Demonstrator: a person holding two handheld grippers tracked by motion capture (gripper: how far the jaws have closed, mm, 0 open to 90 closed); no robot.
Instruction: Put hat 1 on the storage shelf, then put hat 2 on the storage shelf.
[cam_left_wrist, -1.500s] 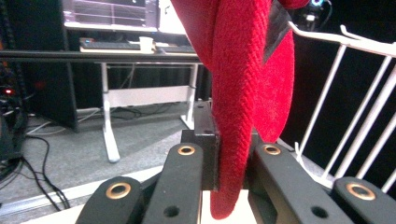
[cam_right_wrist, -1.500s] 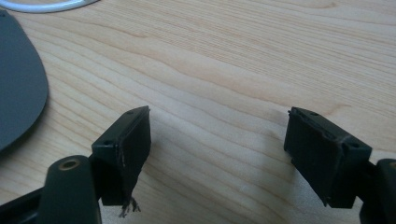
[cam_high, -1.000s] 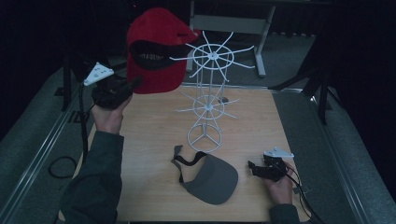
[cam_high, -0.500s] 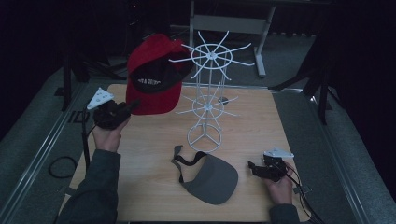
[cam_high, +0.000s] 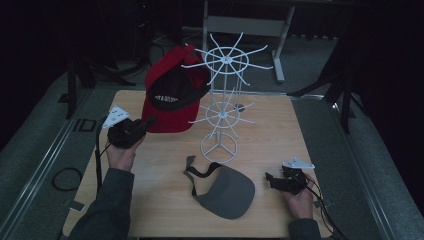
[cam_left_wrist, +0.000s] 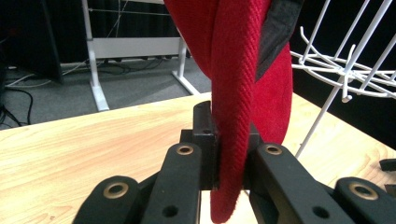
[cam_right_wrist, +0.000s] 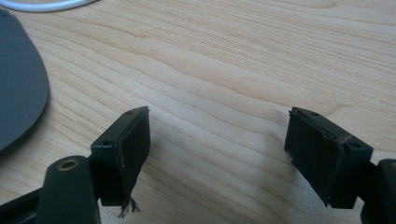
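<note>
Red cap (cam_high: 172, 95): pinched by its brim in the left gripper, its crown leaning against the white wire rack above the far left part of the table.
Left gripper (cam_high: 145, 123): jaws have just been opening a little, yet in the left gripper view both pads press on the brim edge (cam_left_wrist: 229, 154) between them.
Left hand (cam_high: 120, 152): low over the table's left side, holding the gripper aimed up toward the rack.
White wire rack (cam_high: 222, 107): upright at the table's middle, two tiers of spokes.
Grey visor (cam_high: 225, 190): flat on the table in front of the rack's base.
Right gripper (cam_high: 272, 181): jaws wide apart with nothing between them, resting low just right of the visor.
Table (cam_high: 270, 130): light wood.
</note>
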